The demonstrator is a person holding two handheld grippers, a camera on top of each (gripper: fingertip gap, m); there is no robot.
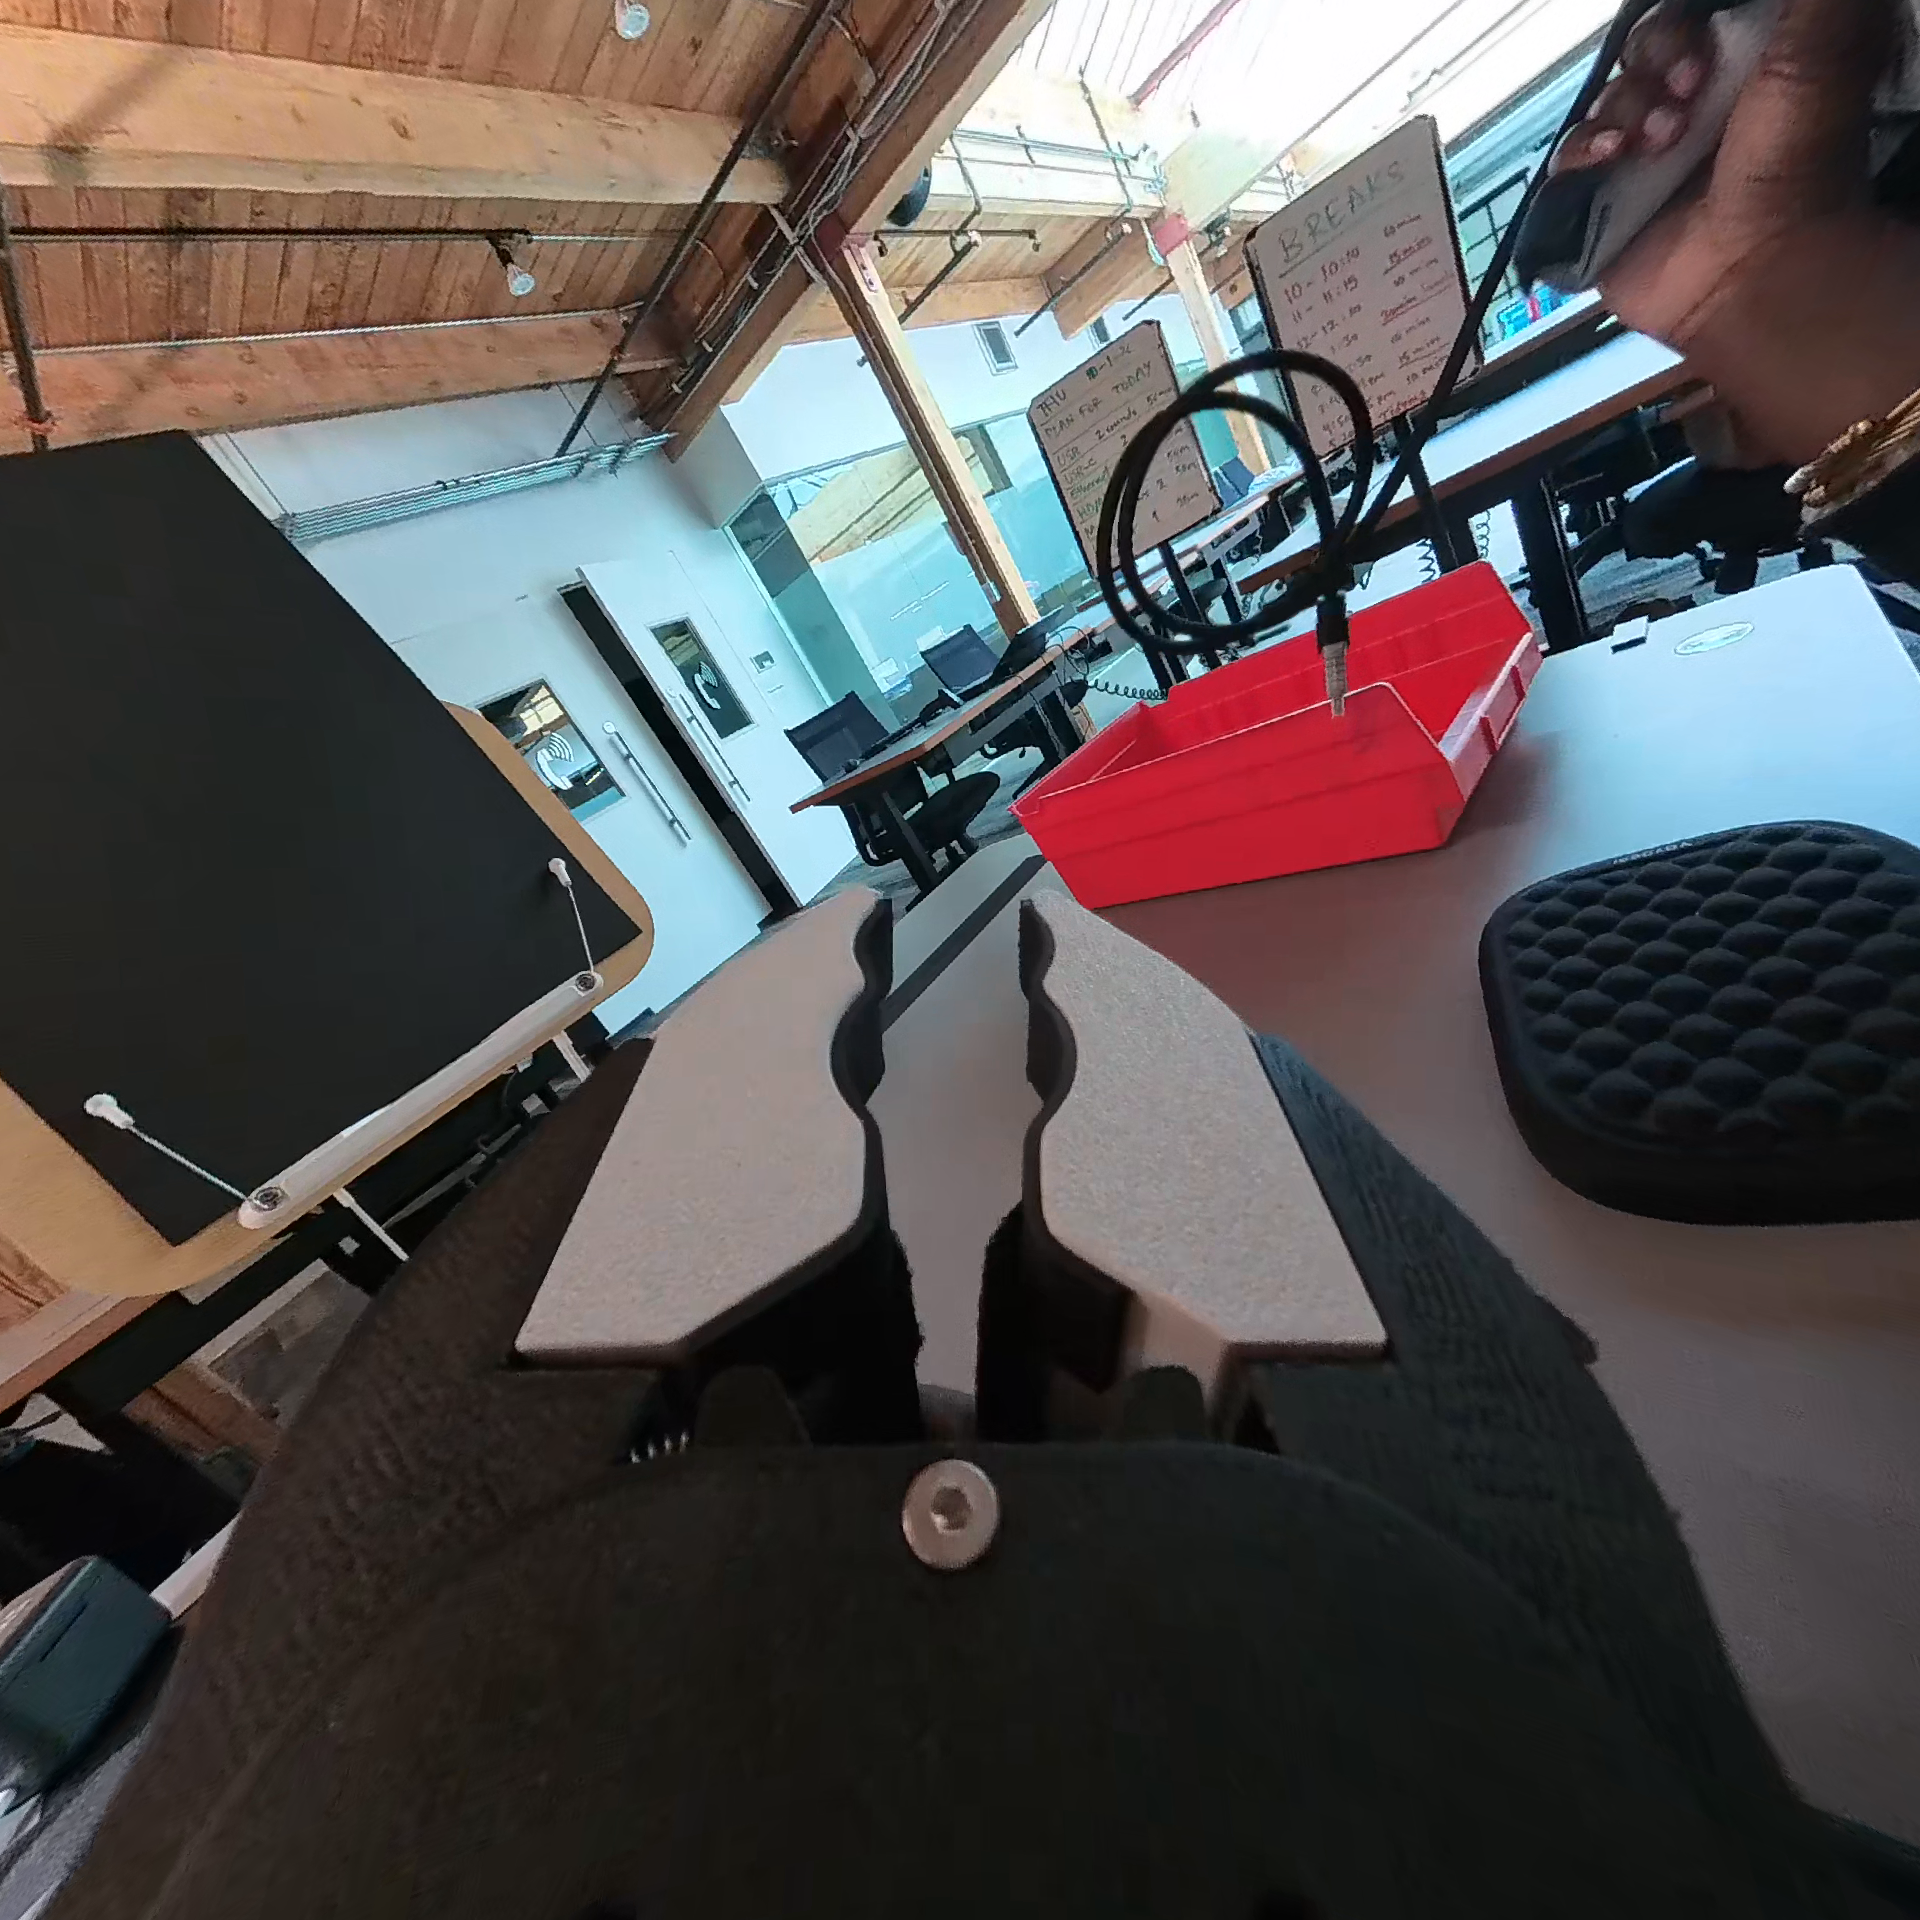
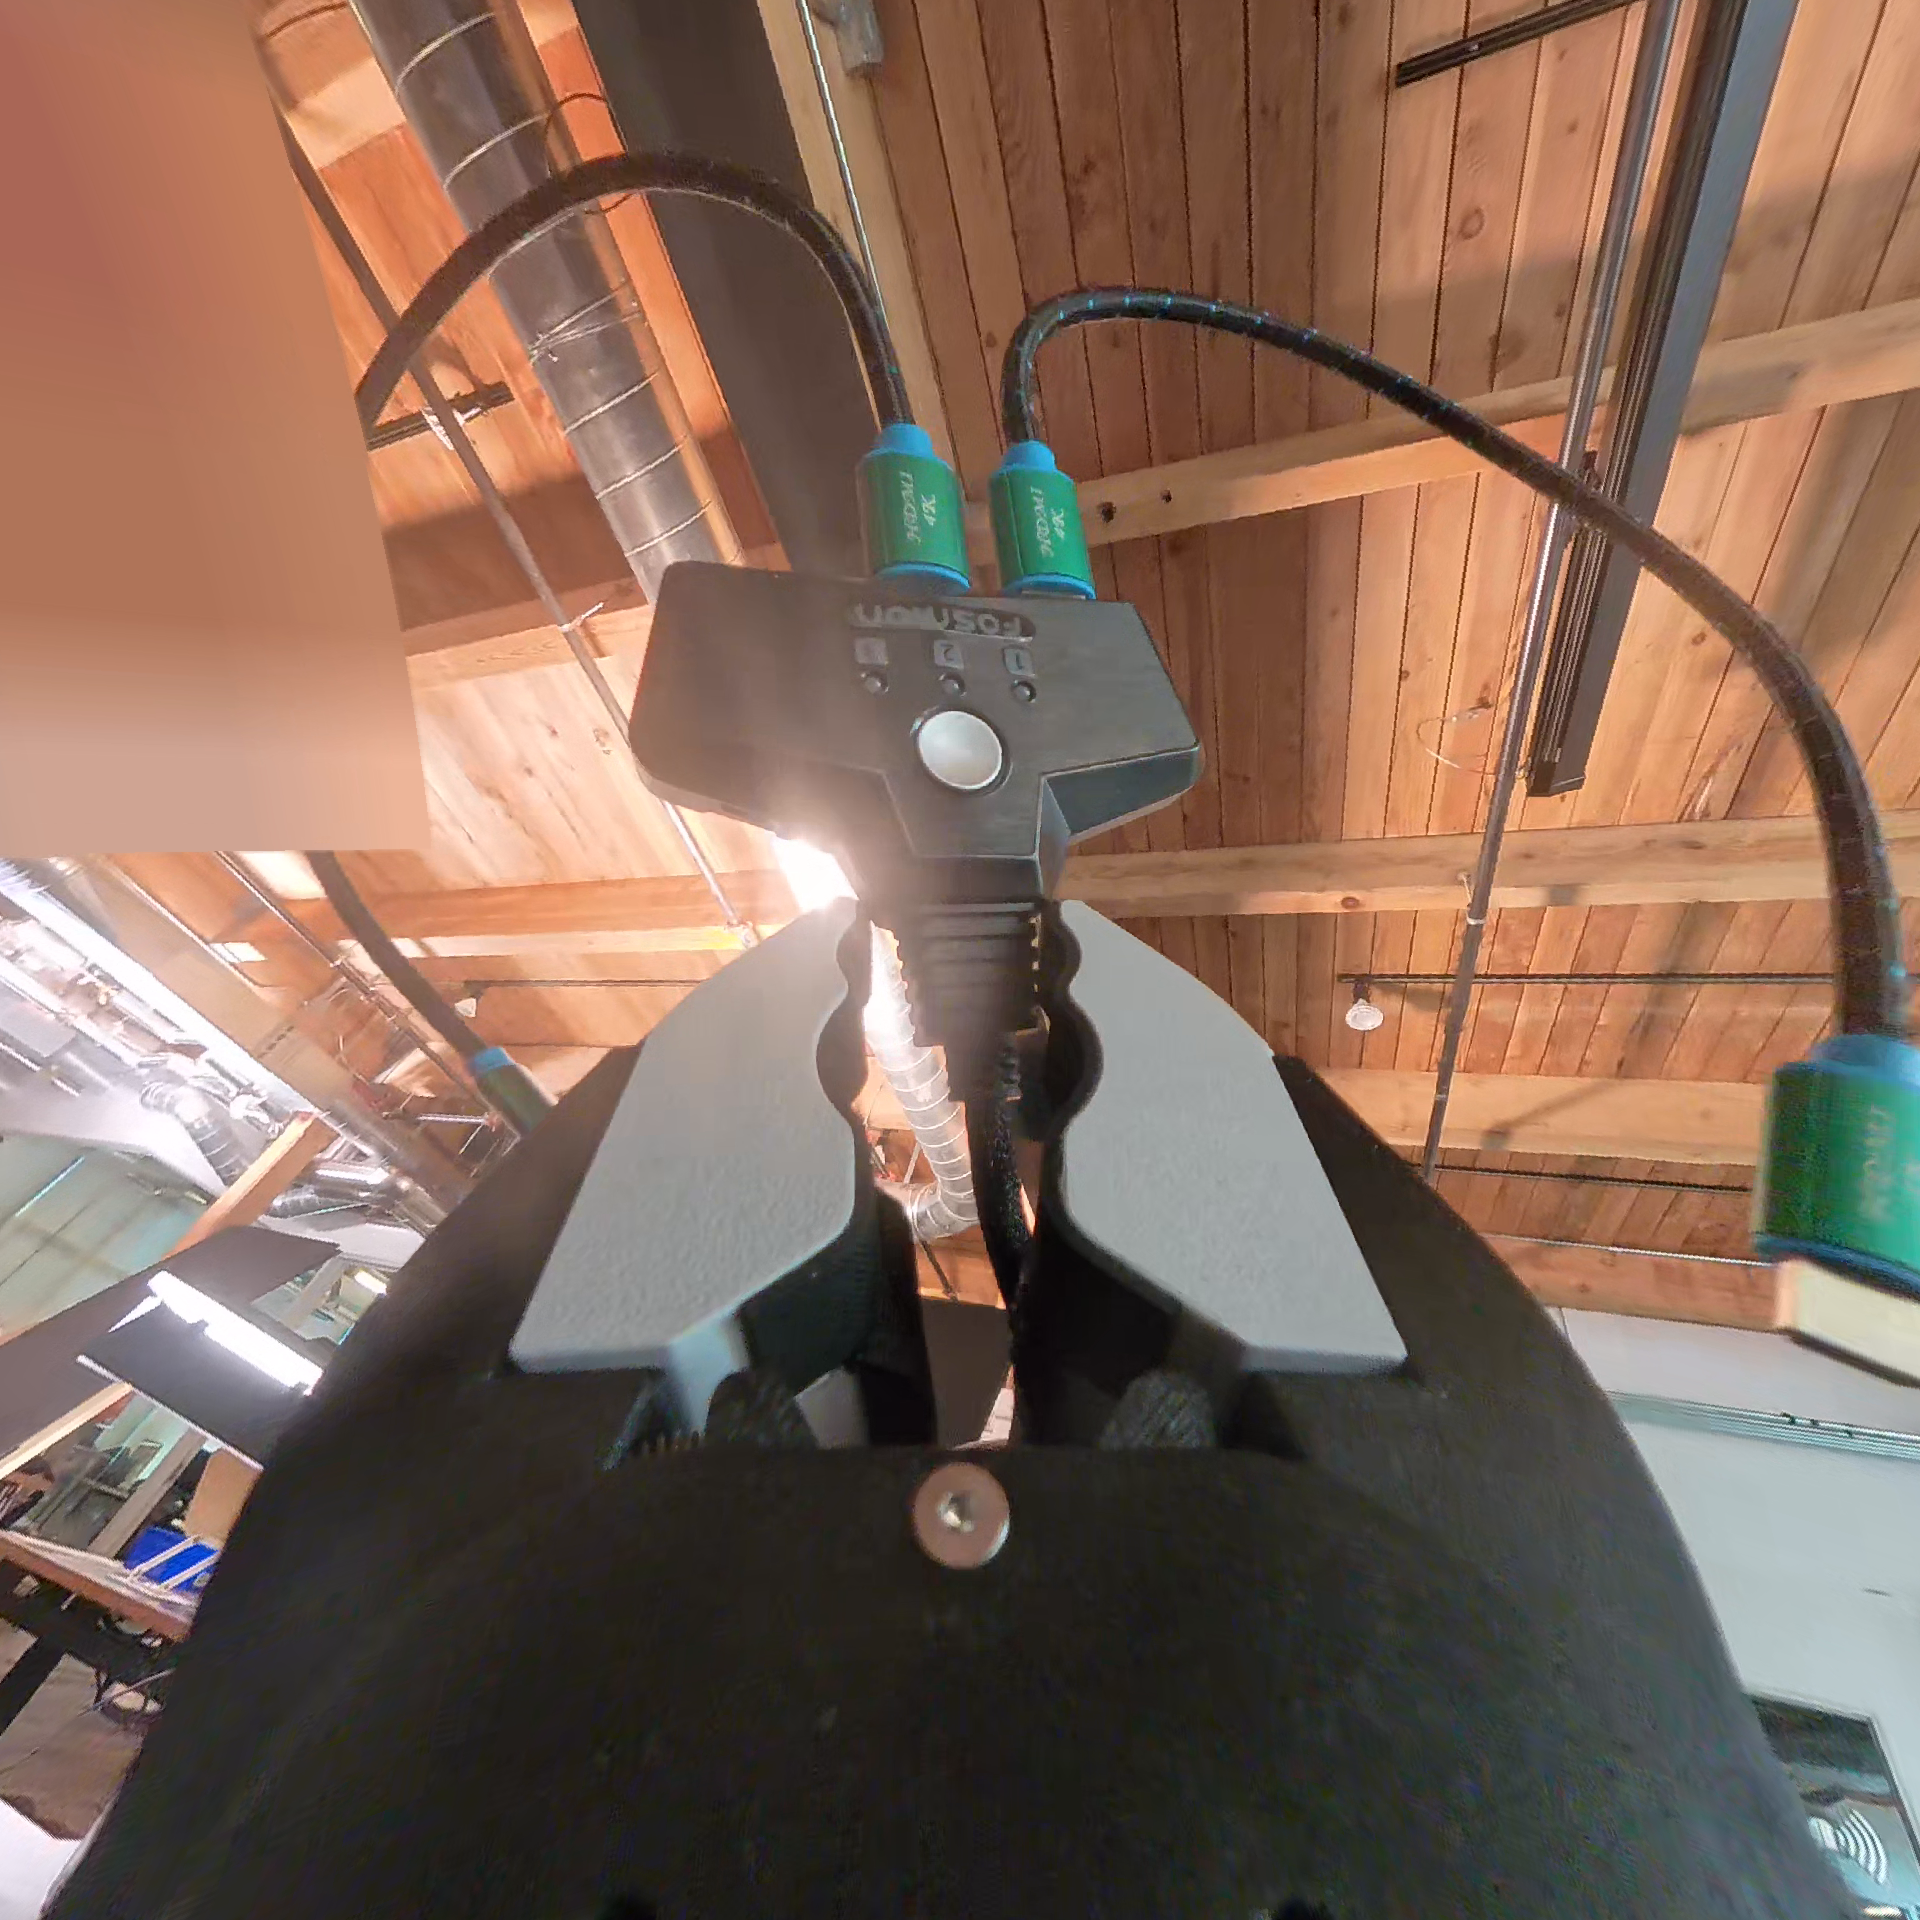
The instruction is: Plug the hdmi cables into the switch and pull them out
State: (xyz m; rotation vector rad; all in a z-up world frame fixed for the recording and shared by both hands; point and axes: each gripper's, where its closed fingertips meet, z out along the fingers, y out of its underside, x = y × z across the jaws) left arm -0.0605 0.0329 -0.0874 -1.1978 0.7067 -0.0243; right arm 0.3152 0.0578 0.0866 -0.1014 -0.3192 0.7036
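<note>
In the right wrist view my right gripper [image 2: 961, 940] is shut on the ribbed neck of a black HDMI switch [image 2: 914, 686] and holds it up toward the wooden ceiling. Two green HDMI plugs [image 2: 914, 520] [image 2: 1039, 530] sit in ports on its far edge. The braided cable of one arcs right, and its free green plug [image 2: 1839, 1164] hangs loose. My left gripper [image 1: 956, 925] is open a little and empty, low over the grey table [image 1: 1558, 1403]. In the left wrist view a thin black cable [image 1: 1226, 488] loops down, its plug end [image 1: 1333, 665] hanging over a red bin.
The red bin [image 1: 1247, 810] stands on the table ahead. A black honeycomb cushion [image 1: 1714, 1018] lies to the right and a white device [image 1: 1766, 665] behind it. A black board [image 1: 260, 779] stands at the left. A hand [image 1: 1766, 208] is at the top right.
</note>
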